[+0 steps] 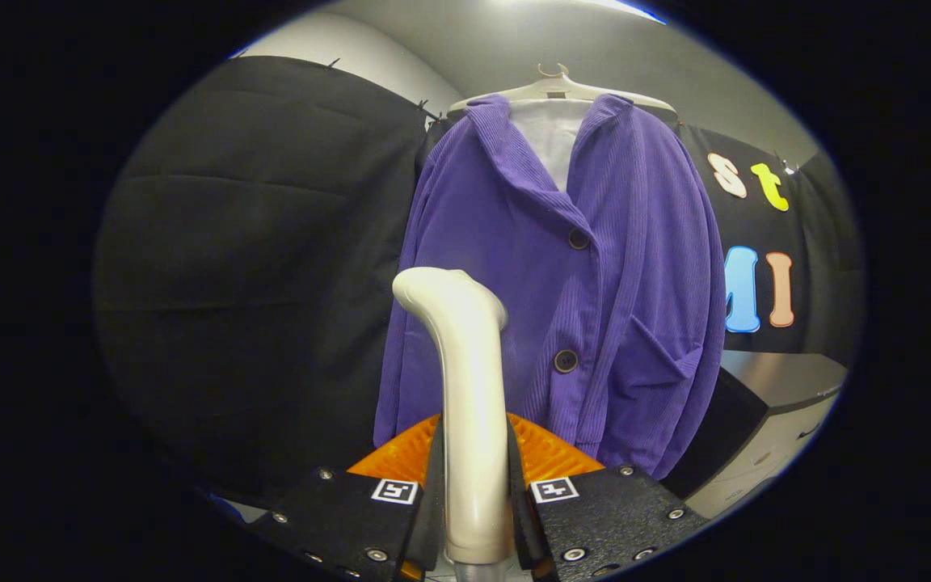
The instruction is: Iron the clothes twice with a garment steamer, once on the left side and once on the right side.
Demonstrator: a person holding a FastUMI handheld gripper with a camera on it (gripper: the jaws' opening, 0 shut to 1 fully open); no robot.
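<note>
One purple jacket (562,275) with two dark buttons on one hanger (560,87), one white garment steamer (469,388), and one gripper (473,485) with two fingers clamping the steamer's handle.

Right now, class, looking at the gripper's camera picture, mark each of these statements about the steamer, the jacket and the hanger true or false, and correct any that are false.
1. The gripper is shut on the cream plastic steamer handle. True.
2. The purple corduroy jacket lies folded on a table. False: it hangs on a pale hanger, beyond the fingers.
3. The steamer's head points toward the jacket's front. True.
4. The jacket has no buttons. False: two dark buttons show down its front.
5. A white garment shows inside the jacket's collar. True.
</note>
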